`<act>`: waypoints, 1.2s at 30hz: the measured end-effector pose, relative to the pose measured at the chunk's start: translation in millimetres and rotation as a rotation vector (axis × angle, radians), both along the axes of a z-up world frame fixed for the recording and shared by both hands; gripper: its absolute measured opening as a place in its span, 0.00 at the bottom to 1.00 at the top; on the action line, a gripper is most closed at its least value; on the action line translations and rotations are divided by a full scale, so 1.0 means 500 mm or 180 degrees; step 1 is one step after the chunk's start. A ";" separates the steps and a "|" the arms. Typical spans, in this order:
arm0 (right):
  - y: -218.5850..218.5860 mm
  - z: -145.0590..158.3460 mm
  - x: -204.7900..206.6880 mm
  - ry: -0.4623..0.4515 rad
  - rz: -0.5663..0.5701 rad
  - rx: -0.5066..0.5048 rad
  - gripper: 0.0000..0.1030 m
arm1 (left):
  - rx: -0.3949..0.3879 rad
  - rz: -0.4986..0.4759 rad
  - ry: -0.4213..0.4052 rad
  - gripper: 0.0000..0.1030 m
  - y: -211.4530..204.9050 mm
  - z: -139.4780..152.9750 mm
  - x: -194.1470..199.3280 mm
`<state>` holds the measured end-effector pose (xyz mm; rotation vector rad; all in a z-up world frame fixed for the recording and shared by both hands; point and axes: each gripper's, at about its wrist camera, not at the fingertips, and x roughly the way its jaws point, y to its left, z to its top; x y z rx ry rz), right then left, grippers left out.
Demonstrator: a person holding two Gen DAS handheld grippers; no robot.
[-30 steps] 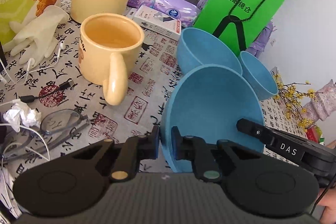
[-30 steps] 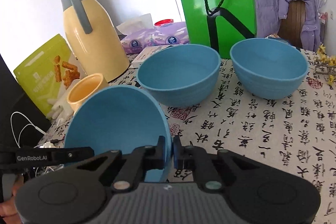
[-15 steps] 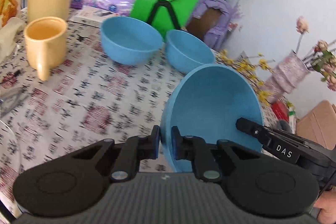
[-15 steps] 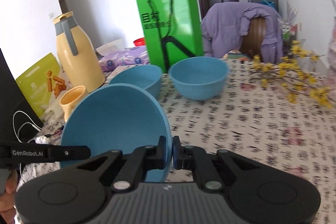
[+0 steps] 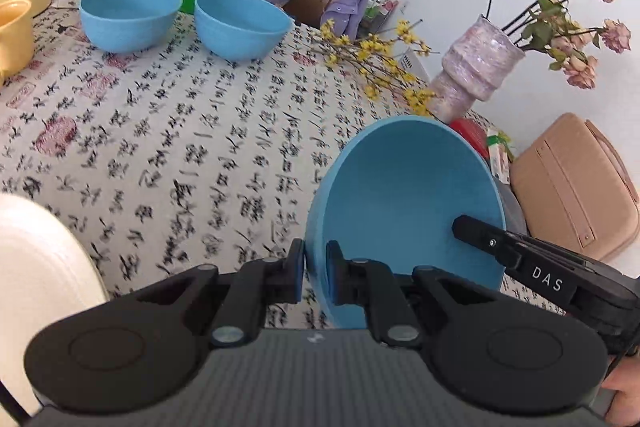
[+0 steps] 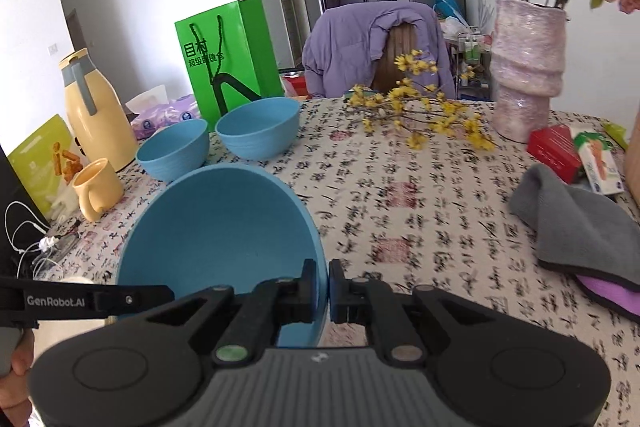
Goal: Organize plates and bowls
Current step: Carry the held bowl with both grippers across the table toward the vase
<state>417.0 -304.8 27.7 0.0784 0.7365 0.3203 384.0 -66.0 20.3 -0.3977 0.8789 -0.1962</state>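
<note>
Big blue bowl (image 5: 404, 203) tilted above patterned tablecloth (image 5: 180, 131), left gripper (image 5: 315, 273) and right gripper (image 6: 328, 285) both clamped on opposite rims (shared carry), two smaller blue bowls (image 6: 216, 139) at the far side near green bag (image 6: 228, 55).

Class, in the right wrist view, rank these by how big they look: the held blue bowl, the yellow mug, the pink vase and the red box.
1. Held blue bowl, largest, though nearness to the camera inflates it.
2. Pink vase.
3. and 4. Yellow mug and red box: too alike to rank.
</note>
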 end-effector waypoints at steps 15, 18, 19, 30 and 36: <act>-0.074 -0.080 -0.209 0.0107 -0.0062 -0.0001 0.07 | 0.0016 0.0015 0.0137 0.11 -0.064 -0.068 -0.167; -0.077 -0.091 -0.223 0.0151 -0.0045 0.0004 0.07 | -0.0012 0.0022 0.0181 0.11 -0.063 -0.076 -0.175; -0.078 -0.093 -0.227 0.0158 -0.0050 0.0007 0.07 | -0.0003 0.0023 0.0183 0.11 -0.064 -0.078 -0.177; -0.089 -0.110 -0.211 0.0297 -0.0063 0.0143 0.11 | -0.0028 -0.0027 0.0251 0.11 -0.063 -0.090 -0.155; -0.092 -0.120 -0.185 0.0365 -0.0087 0.0221 0.14 | -0.0037 -0.0098 0.0225 0.14 -0.060 -0.093 -0.128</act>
